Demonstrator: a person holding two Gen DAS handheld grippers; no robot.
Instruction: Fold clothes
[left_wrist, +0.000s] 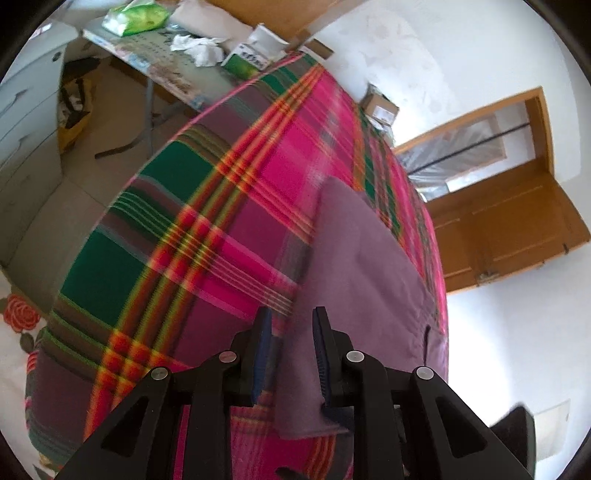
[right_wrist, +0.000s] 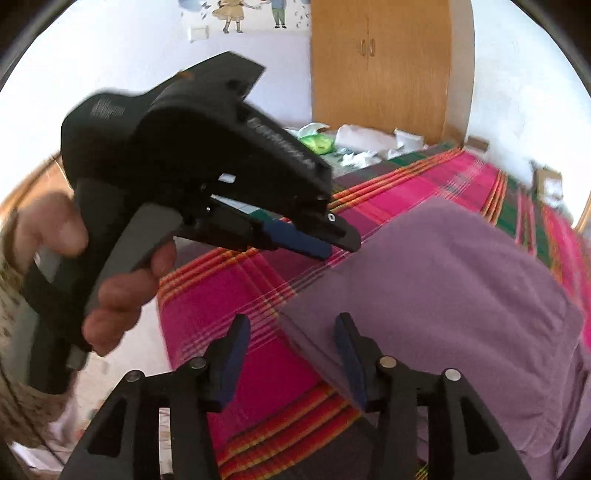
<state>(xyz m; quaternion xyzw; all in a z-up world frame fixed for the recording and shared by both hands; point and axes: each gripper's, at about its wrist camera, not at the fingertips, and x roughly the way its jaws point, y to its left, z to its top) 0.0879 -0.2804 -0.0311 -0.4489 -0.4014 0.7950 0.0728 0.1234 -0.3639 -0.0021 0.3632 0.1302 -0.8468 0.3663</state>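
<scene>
Two grippers: left gripper (left_wrist: 291, 321) and right gripper (right_wrist: 291, 332) both gape, gripping nothing
Shirt (right_wrist: 461, 295): flat on bedspread (left_wrist: 207, 221)
Advice: pinch edge squarely, lift evenly

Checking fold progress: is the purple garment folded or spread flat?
Folded at least once: the purple garment shows a doubled, layered edge near the right gripper on the plaid bedspread.

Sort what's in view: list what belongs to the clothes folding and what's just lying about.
For the job:
- purple garment, spread on the plaid bedspread
- left claw, open at the garment's edge
- right claw, open at its edge

Lying about:
- green packet
- crumpled white tissue
- green and white box
- cardboard box
</scene>
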